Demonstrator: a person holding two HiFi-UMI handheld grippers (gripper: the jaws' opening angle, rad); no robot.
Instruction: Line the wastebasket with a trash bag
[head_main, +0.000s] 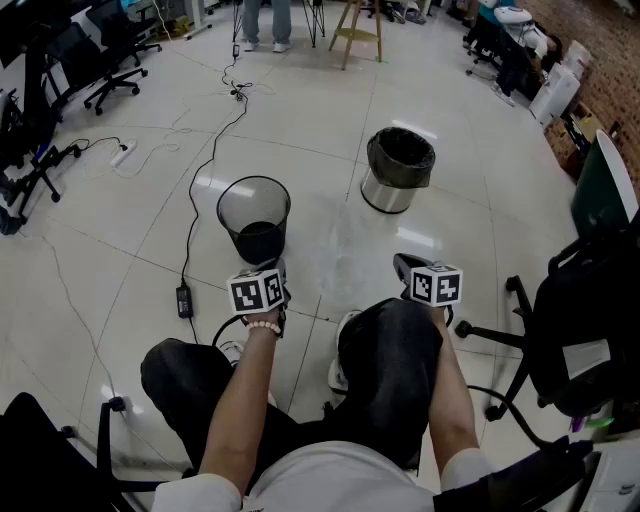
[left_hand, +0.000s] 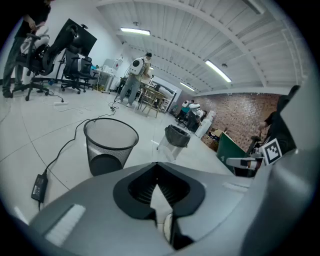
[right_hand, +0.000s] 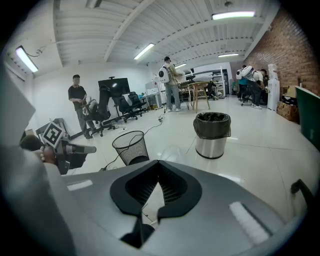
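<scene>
A black wire-mesh wastebasket (head_main: 254, 218) stands unlined on the white tile floor, just ahead of my left gripper (head_main: 279, 270). It also shows in the left gripper view (left_hand: 110, 145) and the right gripper view (right_hand: 131, 146). A round metal bin (head_main: 399, 172) with a black bag over its rim stands farther off to the right (right_hand: 212, 134). Between the two bins a faint clear film (head_main: 345, 250) lies on the floor. My left gripper (left_hand: 157, 164) and right gripper (right_hand: 159, 162) are both shut with nothing in them. The right gripper (head_main: 402, 263) hovers over my knee.
A black cable with a power adapter (head_main: 184, 298) runs along the floor left of the mesh basket. Office chairs stand at the far left (head_main: 110, 60) and close on the right (head_main: 590, 330). A wooden stool (head_main: 358, 35) and people stand at the back.
</scene>
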